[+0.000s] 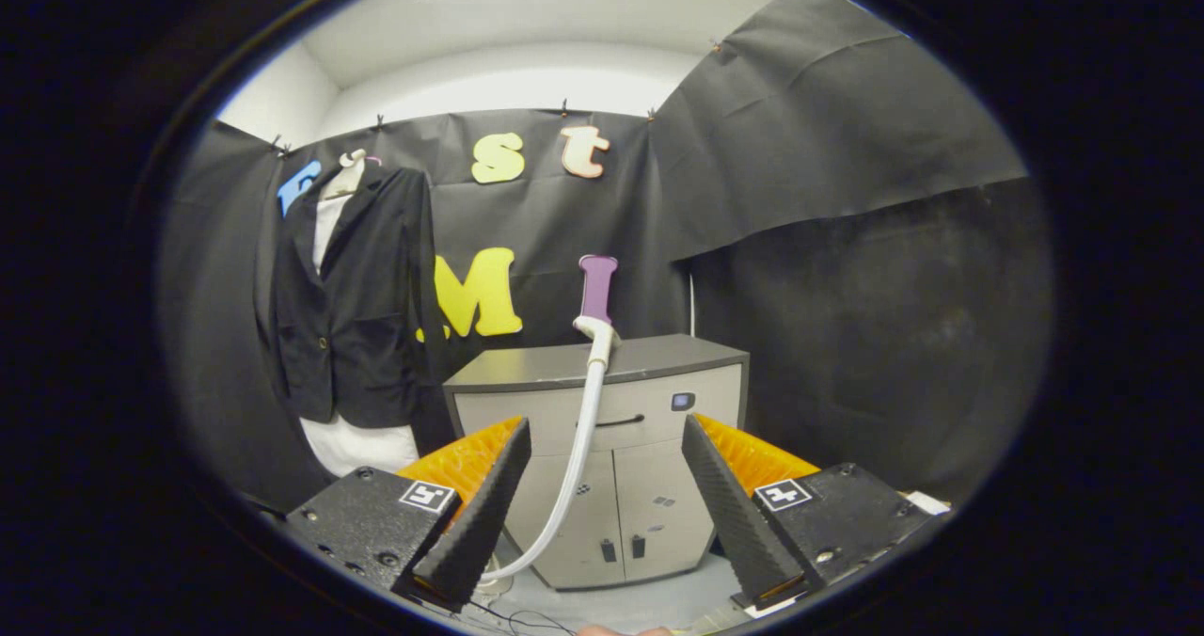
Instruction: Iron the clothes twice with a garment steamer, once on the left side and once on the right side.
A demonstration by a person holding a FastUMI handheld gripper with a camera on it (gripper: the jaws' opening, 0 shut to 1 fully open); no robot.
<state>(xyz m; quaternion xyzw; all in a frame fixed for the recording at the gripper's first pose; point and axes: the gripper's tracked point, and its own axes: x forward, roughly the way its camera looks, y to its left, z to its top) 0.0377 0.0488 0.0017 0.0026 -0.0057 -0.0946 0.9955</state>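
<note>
Jacket [353, 297]: to the left of your fingers and well beyond them, you see a dark blazer hung high on a hanger against the booth's black cloth wall, a white shirt [362, 443] showing at its collar and below its hem.
Left finger [475, 514]: it rises from your gripper's base, tilted inward, touching nothing.
Gripper [607, 509]: your jaws stand wide apart and hold nothing; the cabinet front and the hose show in the gap between them.
Hose [574, 467]: a pale tube runs from the floor near your left finger up across the cabinet front to the steamer head.
Steamer head [598, 293]: its purple handle stands upright above the cabinet top, beyond your fingers and about midway between them, right of the jacket and apart from it.
Cabinet [658, 373]: a grey unit with a dark top, one drawer and two doors, standing on the floor just ahead of your fingers.
Right finger [729, 509]: it mirrors the left one, free of contact.
</note>
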